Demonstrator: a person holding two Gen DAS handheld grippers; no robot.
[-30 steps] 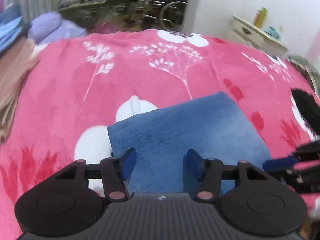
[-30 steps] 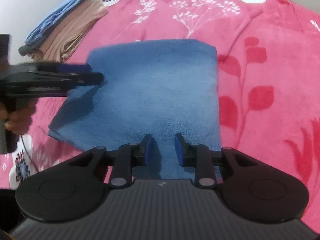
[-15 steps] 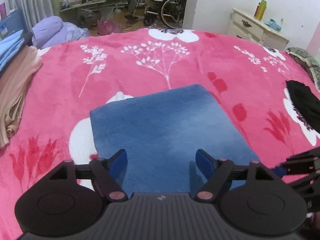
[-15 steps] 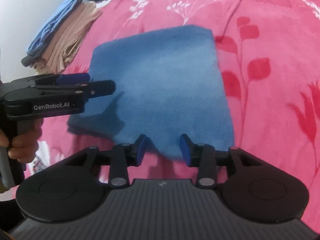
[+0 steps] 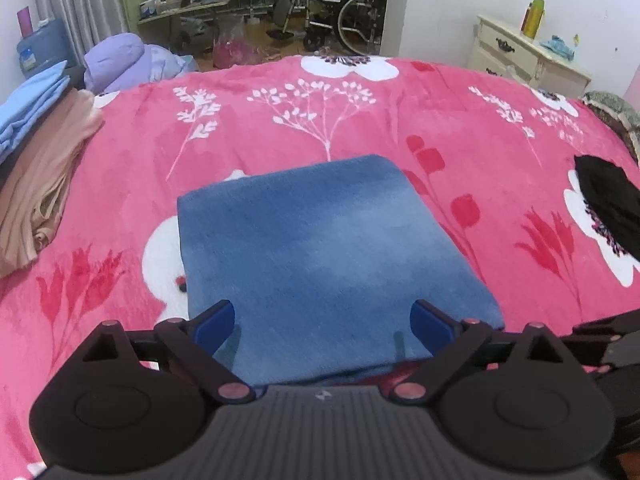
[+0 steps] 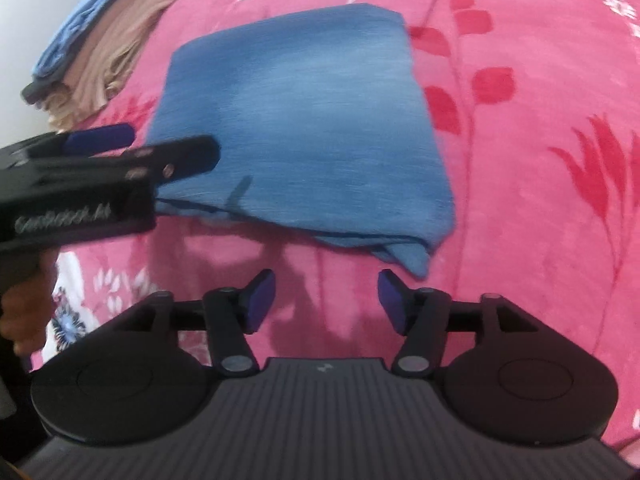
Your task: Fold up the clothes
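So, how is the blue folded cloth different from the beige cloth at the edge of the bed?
The blue folded cloth lies alone and flat in the middle of the pink blanket; the beige cloth is in a pile at the blanket's edge, under a light blue piece. The blue one has a smooth top and straight edges; the beige one shows long ridges and looser, drooping ends. Both are folded, and neither claw touches them.

Folded cloth [image 5: 320,256] lies flat on bedspread [image 5: 400,128], mid-bed. Stack of folded clothes [image 5: 40,160] on bedspread well to its left. Dark garment [image 5: 608,204] on bedspread well to its right. Left gripper [image 5: 322,326] over near edge of cloth. Right gripper [image 6: 326,298] over bedspread, just short of cloth's near edge. Dresser [image 5: 524,56] and wheelchair [image 5: 344,4] beyond bed
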